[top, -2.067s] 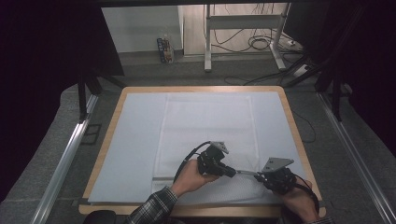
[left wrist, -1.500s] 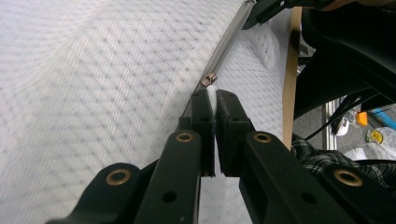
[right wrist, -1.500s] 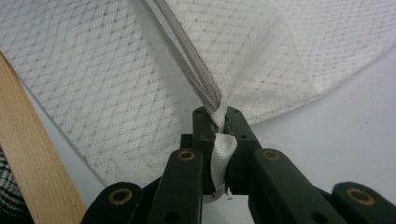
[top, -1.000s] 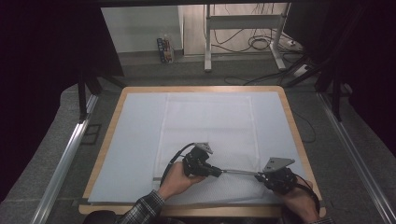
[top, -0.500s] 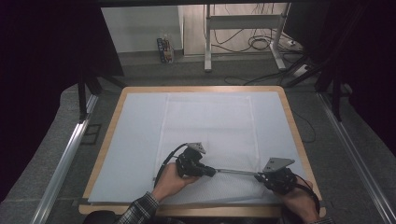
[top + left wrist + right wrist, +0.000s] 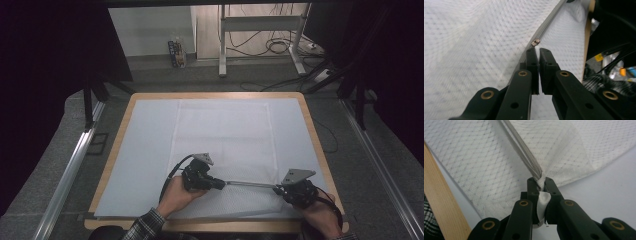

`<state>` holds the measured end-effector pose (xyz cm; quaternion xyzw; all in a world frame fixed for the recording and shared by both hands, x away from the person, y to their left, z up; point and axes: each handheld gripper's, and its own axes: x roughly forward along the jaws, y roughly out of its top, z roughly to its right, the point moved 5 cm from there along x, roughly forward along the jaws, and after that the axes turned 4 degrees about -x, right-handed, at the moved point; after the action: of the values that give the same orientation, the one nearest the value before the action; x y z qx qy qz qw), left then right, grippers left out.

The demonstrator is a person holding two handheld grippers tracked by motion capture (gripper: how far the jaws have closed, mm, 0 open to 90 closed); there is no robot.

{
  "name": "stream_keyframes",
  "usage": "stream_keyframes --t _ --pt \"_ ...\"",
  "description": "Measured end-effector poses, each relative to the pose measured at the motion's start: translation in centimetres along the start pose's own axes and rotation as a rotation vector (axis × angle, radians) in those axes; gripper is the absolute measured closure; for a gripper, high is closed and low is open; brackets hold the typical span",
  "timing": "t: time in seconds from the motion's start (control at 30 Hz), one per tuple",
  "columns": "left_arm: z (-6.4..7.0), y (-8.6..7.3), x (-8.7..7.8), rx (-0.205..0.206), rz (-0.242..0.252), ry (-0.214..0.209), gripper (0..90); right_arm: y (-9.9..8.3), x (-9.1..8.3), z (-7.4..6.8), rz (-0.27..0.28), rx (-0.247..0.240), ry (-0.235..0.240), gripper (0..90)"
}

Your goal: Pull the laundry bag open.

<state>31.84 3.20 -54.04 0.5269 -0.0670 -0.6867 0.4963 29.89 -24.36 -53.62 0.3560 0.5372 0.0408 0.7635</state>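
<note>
STEP: zipper [image 6: 250, 184] on mesh bag [image 6: 225, 145] being run | LEFT: left gripper [image 6: 538, 51] jaws closed on zipper pull [image 6: 535, 42] | RIGHT: right gripper [image 6: 540, 182] jaws clamped on zipper end at 5 o'clock | NEXT: pull to be drawn steadily toward 9 o'clock, judged.

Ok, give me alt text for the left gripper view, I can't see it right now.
The left gripper has its two black jaws shut on the white zipper pull tab, just behind the small metal slider. The grey zipper runs diagonally across a white mesh bag.

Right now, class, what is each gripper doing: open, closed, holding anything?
Left gripper: closed on the white zip pull of the mesh bag.
Right gripper: closed on the bag's zip end, fabric bunched between the jaws.
</note>
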Motion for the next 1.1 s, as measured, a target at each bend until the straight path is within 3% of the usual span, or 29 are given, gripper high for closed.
stream_keyframes --t 1.1 --pt "-1.4 -3.5 -3.9 -0.069 0.039 0.07 87.4 -0.2 -0.1 0.2 0.0 0.011 -0.003 84.4"
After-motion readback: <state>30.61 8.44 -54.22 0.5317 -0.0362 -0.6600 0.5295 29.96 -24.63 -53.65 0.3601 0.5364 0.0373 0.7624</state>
